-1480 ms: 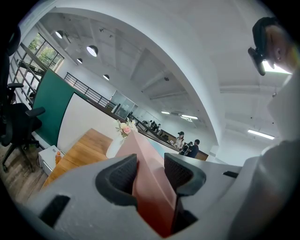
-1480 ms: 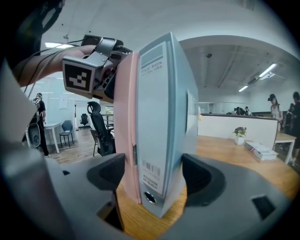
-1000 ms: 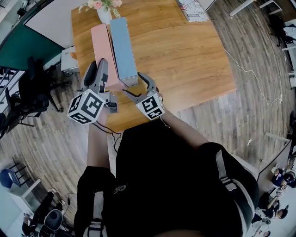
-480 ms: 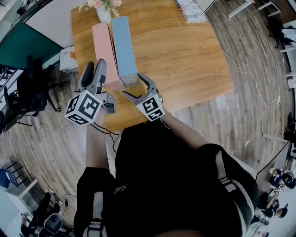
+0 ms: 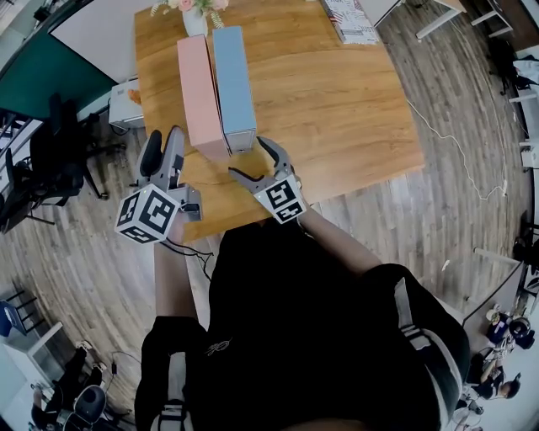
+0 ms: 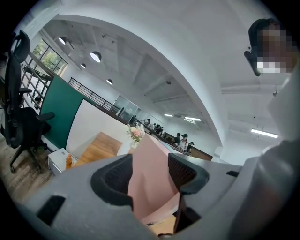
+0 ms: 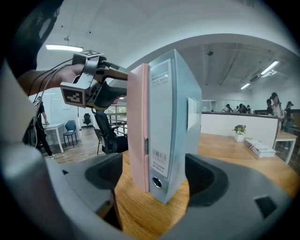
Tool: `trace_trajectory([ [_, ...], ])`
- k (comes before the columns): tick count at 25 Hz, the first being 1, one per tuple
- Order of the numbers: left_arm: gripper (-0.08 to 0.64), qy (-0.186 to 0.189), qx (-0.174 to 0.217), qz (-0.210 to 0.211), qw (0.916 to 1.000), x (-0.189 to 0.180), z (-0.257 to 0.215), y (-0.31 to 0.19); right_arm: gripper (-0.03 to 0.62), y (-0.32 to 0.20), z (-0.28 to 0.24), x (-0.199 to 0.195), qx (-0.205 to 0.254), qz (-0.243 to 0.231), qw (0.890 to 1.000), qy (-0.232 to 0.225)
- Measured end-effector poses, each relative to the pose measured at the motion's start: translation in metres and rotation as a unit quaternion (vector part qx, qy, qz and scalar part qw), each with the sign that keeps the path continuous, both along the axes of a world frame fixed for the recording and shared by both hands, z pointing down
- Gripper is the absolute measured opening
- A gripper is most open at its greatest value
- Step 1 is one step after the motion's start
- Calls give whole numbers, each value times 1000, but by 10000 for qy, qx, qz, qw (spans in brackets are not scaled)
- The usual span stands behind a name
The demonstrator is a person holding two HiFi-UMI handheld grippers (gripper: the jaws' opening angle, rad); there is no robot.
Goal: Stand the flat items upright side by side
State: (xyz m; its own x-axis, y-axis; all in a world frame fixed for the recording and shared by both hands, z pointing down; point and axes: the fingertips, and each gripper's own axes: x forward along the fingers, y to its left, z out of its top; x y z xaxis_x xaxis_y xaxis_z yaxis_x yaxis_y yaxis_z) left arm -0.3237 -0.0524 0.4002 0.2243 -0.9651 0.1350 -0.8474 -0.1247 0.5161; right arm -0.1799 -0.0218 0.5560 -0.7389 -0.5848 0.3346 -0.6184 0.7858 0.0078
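Observation:
A pink binder and a blue binder stand upright side by side, touching, on the wooden table. My left gripper hangs off the table's near-left edge, a little short of the pink binder's end; its jaws have just been opening and nothing is pressed between them. In the left gripper view the pink binder shows ahead through the gap of the left gripper. My right gripper is open, facing the spines of the pink binder and the blue binder without touching them.
A vase of flowers stands at the table's far edge behind the binders, and a stack of books lies at the far right. A black office chair and a white cabinet stand on the floor to the left.
My left gripper has drawn back from the pink binder's near end toward the near left and opened wider. The pink binder stays upright. My right gripper has hardly moved.

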Motion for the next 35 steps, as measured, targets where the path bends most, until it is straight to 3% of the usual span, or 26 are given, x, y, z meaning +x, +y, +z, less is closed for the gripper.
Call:
trace_trajectory([
  [6,249,-119,-367,-235,9990,-28,34,32,413,7,1,14,5,37,10000,92],
  [11,247,-388,-758,-189,9962,-35,75,56,400,12,6,28,-22,127,9996,265],
  [17,236,-1305,-969,308,9862,-17,117,78,366,24,11,41,-42,181,9987,475],
  [21,185,-1647,-1313,828,9741,8,160,97,244,34,21,52,-200,254,9970,705],
  [27,5,-1824,-1668,1262,9607,46,203,121,29,53,33,73,-262,510,9929,1040],
  [35,5,-1882,-1747,1459,9554,118,210,148,6,83,34,112,-420,377,9949,839],
])
